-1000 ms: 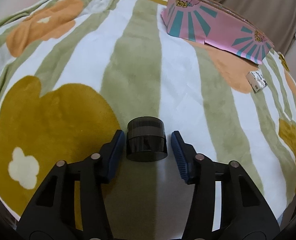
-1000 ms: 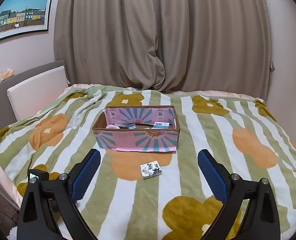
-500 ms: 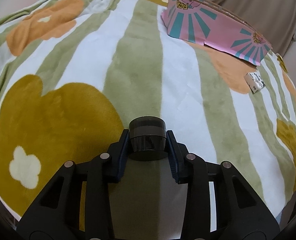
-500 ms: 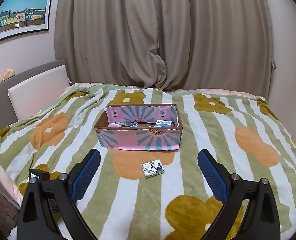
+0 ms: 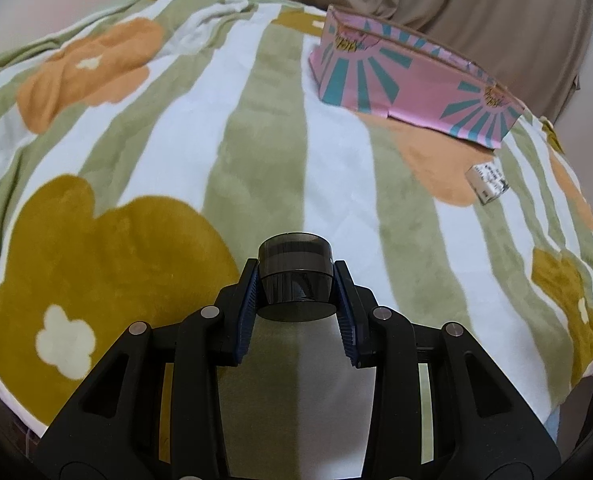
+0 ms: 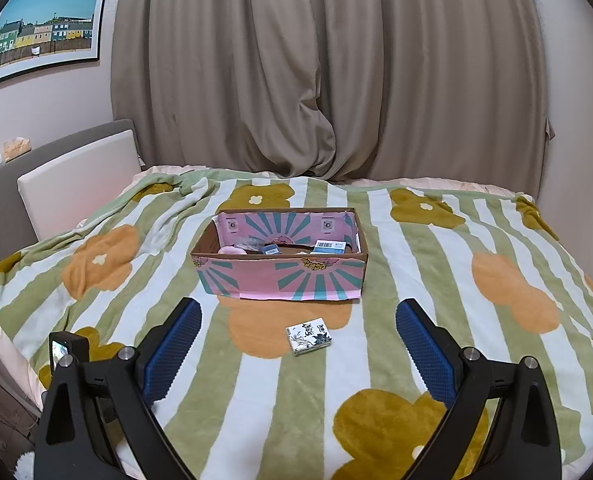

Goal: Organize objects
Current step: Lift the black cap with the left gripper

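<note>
My left gripper (image 5: 295,280) is shut on a dark round jar (image 5: 295,268) and holds it just above the striped flower blanket (image 5: 168,140). A pink and teal cardboard box (image 5: 408,88) stands at the far right; in the right wrist view the box (image 6: 280,276) is open-topped and holds several small items. A small white patterned packet (image 6: 308,336) lies on the blanket in front of the box, also in the left wrist view (image 5: 488,182). My right gripper (image 6: 298,344) is open and empty, held above the bed, with the packet between its fingers in view.
The left gripper's camera unit (image 6: 66,350) shows at the lower left of the right wrist view. A white headboard cushion (image 6: 80,180) stands at the left, brown curtains (image 6: 328,72) behind the bed. The blanket drops off at the near edge.
My left gripper closed on the dark jar and has lifted it slightly off the blanket. The right gripper stayed open and drifted little.
</note>
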